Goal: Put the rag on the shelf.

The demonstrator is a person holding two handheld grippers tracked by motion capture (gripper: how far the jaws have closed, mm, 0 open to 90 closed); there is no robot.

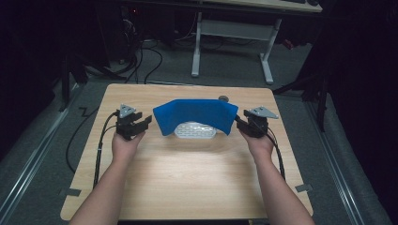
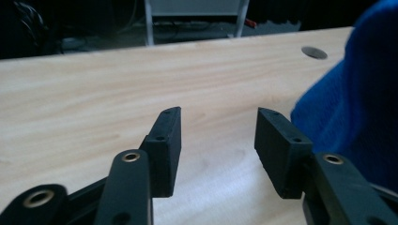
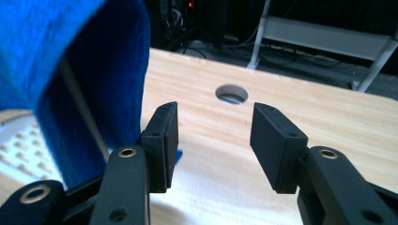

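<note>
A blue cloth (image 1: 195, 115) stands arched over a white perforated tray-like object (image 1: 195, 130) at the middle of the wooden table (image 1: 187, 173). My left gripper (image 1: 145, 123) sits just off the cloth's left end, open, with nothing between its jaws. In the left gripper view, the gripper (image 2: 218, 126) has bare table between its pads and the cloth (image 2: 361, 103) lies to the right of it. My right gripper (image 1: 238, 123) is at the cloth's right end, open and empty. In the right gripper view, the gripper (image 3: 213, 122) has the cloth (image 3: 56, 51) hanging left of it, over the white object (image 3: 19, 145).
A round cable hole (image 1: 223, 98) lies in the table just behind the cloth. Beyond the far edge stands a white desk frame (image 1: 232, 42), with cables on the dark floor. Each gripper's cable trails off towards the near side of the table.
</note>
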